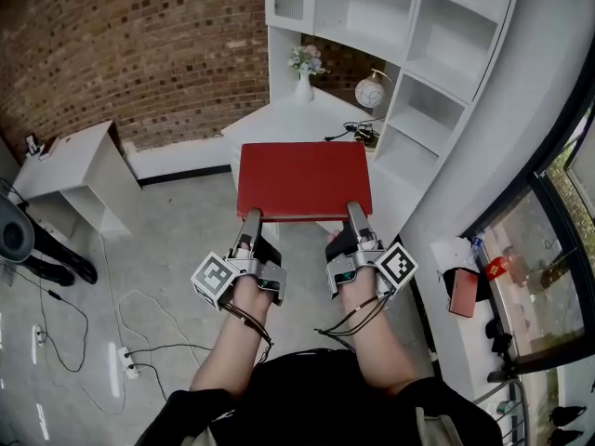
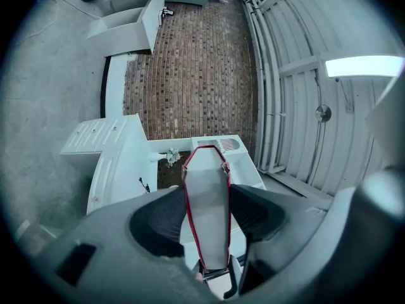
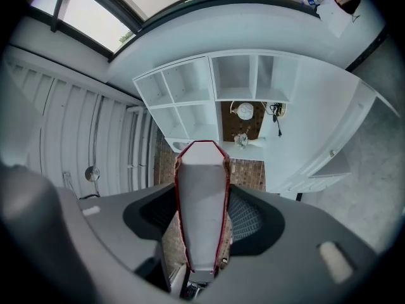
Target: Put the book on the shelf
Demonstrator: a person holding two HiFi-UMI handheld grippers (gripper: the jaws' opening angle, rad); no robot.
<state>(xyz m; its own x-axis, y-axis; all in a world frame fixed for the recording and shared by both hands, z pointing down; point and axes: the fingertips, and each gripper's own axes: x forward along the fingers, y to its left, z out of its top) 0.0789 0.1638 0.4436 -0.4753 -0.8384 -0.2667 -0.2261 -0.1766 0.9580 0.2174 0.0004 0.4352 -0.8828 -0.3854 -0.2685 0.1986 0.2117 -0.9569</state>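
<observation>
Head view first, says One: what is closest to us?

Two: Two bare arms [image 1: 232,347] reach out. Each holds a grey gripper with a black-and-white marker cube. The left gripper [image 1: 251,219] and the right gripper [image 1: 357,212] sit side by side.

One: What do the jaws do?

Two: Both sets of jaws pinch the near edge of a flat red hardcover book [image 1: 304,179]. One set is near its left corner and one near its right. In the left gripper view and the right gripper view, the white page edge stands between the dark pads [image 2: 161,223]. The pads press on it from both sides.

One: Where is the book?

Two: Up in the air, lying flat, over the grey floor [image 1: 177,249]. It is not on the shelf yet.

One: And farther away?

Two: Past the book is a white corner worktop [image 1: 279,124] with a white vase of flowers [image 1: 304,80] on it. To the right stands the tall white shelf with open boxes [image 1: 442,110]. A red brick wall [image 1: 139,45] is at the back.
</observation>
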